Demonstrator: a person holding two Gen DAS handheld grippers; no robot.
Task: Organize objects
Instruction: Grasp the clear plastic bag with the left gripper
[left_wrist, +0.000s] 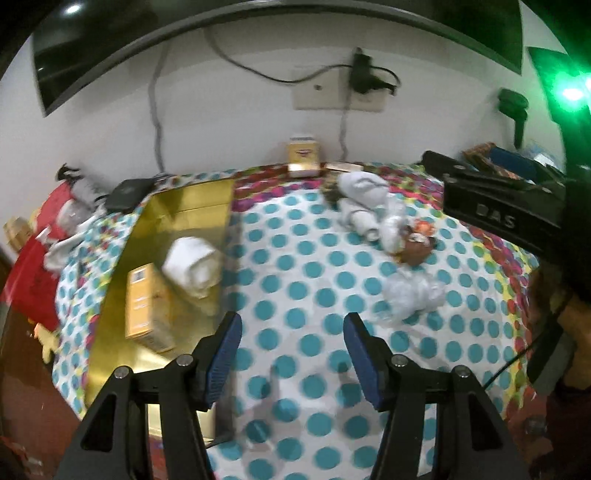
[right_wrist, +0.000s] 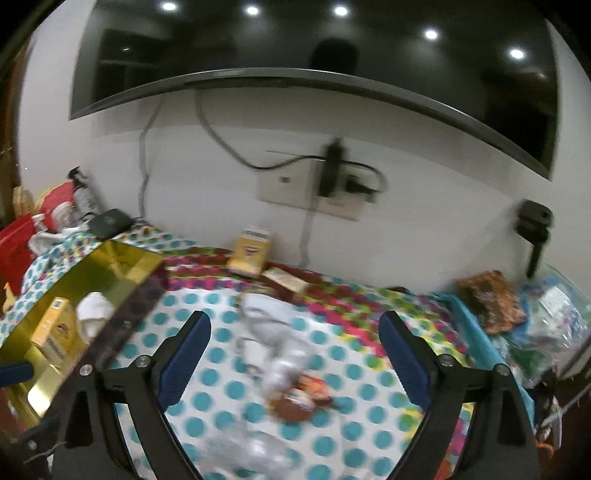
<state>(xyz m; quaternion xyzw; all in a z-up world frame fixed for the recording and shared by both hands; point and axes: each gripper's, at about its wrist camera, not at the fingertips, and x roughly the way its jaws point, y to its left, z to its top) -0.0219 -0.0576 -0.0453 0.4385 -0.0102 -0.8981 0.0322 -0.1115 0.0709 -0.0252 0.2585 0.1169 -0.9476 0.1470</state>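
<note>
A gold box (left_wrist: 184, 206) lies open on the left of the polka-dot cloth (left_wrist: 295, 258). It holds a rolled white cloth (left_wrist: 192, 266) and a yellow carton (left_wrist: 144, 306). My left gripper (left_wrist: 291, 321) is open over bare cloth just right of the box, with nothing between its pads. A loose pile lies to the right: a white bundle (left_wrist: 364, 192), a brown round item (left_wrist: 415, 251) and crumpled clear plastic (left_wrist: 413, 291). My right gripper (right_wrist: 294, 321) is open above that pile, over the white bundle (right_wrist: 266, 314) and the brown item (right_wrist: 295, 402), touching neither. The gold box (right_wrist: 122, 258) is at its left.
A second yellow carton (left_wrist: 303, 155) stands against the wall beside a flat tan box (right_wrist: 284, 280). A small black device (left_wrist: 127, 194) and red clutter (left_wrist: 33, 280) sit behind and left of the gold box. Bags and packets (right_wrist: 487, 299) crowd the right edge. A television hangs above.
</note>
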